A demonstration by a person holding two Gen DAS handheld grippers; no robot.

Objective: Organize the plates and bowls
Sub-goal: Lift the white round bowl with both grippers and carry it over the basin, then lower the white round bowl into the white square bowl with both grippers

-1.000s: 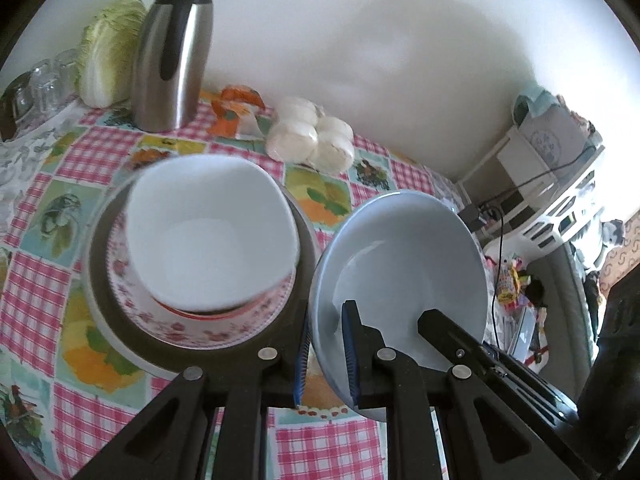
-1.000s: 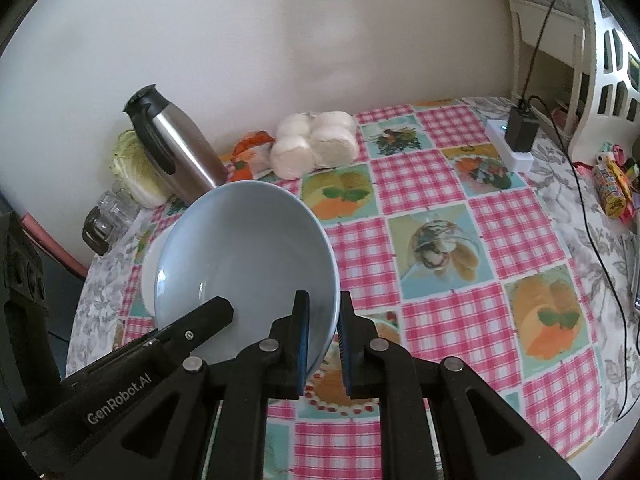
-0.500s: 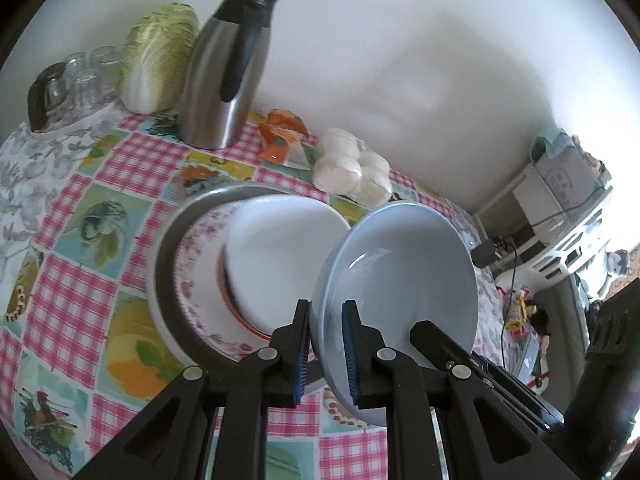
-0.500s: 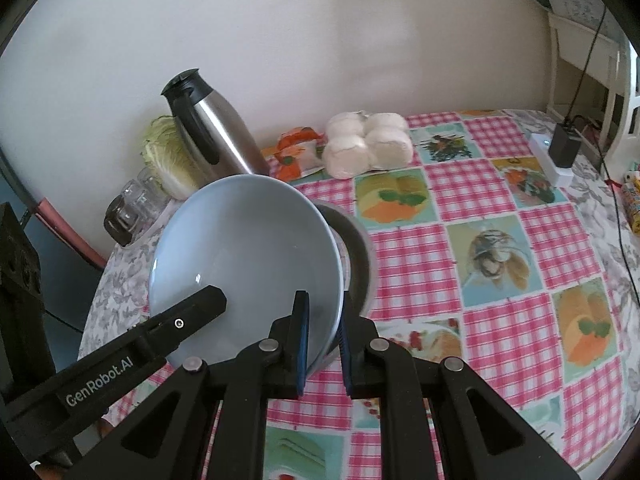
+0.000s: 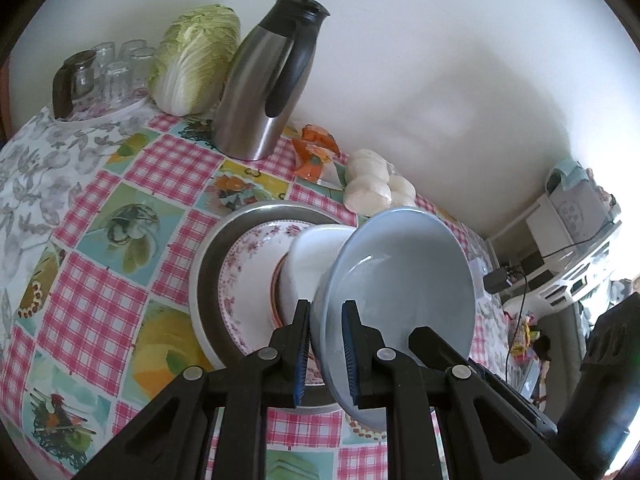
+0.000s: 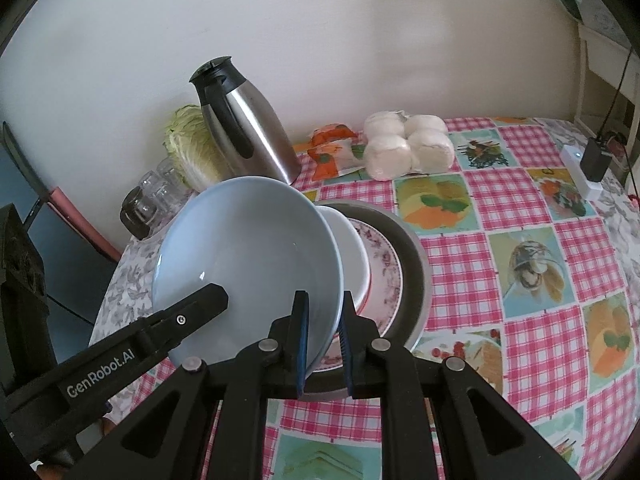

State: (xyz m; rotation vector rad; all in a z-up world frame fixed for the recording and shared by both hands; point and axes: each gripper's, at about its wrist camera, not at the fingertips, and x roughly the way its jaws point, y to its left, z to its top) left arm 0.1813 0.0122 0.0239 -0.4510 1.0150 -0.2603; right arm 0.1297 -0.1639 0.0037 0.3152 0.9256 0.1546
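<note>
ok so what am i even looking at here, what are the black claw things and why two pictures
Those black claws are hand-held grippers, one in each of a person's hands, each with a camera looking along its fingers. So one picture comes from the left gripper and the other from the right gripper. Both pinch the rim of the same blue bowl, held tilted above a white bowl on a floral plate in a metal pan. On the checked tablecloth there are also a thermos, a cabbage, glasses and buns.
</note>
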